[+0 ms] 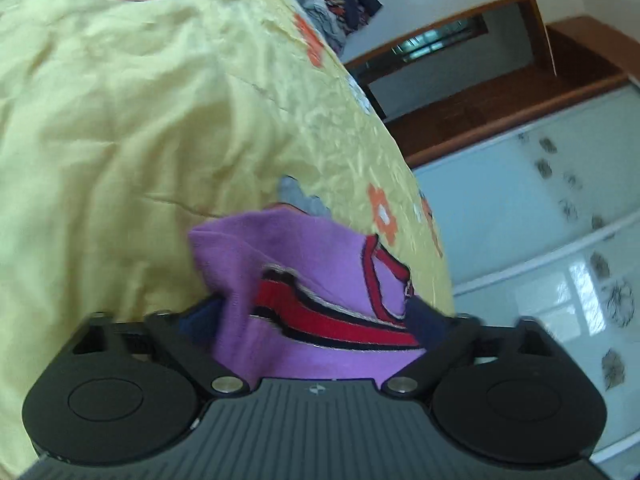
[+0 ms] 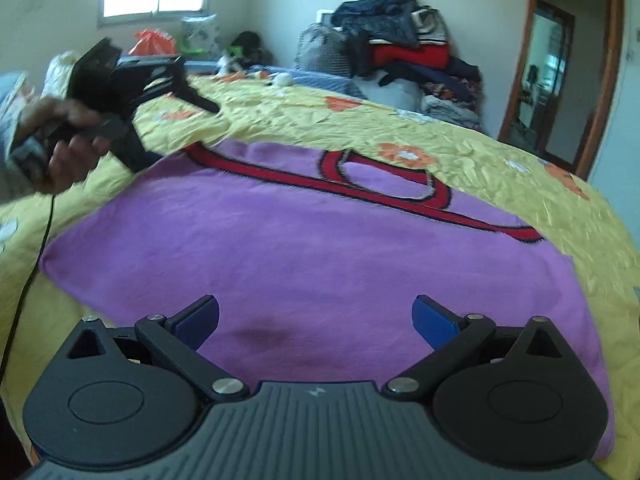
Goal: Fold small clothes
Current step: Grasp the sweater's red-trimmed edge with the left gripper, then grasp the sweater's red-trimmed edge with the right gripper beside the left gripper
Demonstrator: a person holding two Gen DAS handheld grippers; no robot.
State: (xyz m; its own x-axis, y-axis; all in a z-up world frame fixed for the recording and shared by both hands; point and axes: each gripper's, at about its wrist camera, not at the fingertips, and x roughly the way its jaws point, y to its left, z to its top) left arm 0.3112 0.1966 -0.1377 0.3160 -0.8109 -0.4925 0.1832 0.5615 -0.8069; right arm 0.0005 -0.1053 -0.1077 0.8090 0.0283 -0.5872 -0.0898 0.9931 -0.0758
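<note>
No readable writing or labels in either view; only a small embossed mark on each gripper body, illegible.

Left wrist view: left gripper (image 1: 316,312) has its fingers spread wide, with a bunched fold of the purple garment (image 1: 304,264) filling the gap between them. Whether the pads actually press the cloth cannot be told. Red, dark-edged trim runs across the fold. Ahead and to the left of the claw lies the yellow floral bedsheet (image 1: 120,120); to its right, a frosted wardrobe door (image 1: 520,220).

Right wrist view: right gripper (image 2: 316,320) is released, fingers wide apart, hovering above the near hem of the purple garment (image 2: 280,248), which lies spread flat on the bedsheet (image 2: 500,160). Far left of the claw, a hand (image 2: 60,140) holds the left gripper (image 2: 140,80) at the garment's corner. Beyond, a clothes pile (image 2: 400,52) sits at the bed's far edge; a doorway (image 2: 560,80) lies to the right.
</note>
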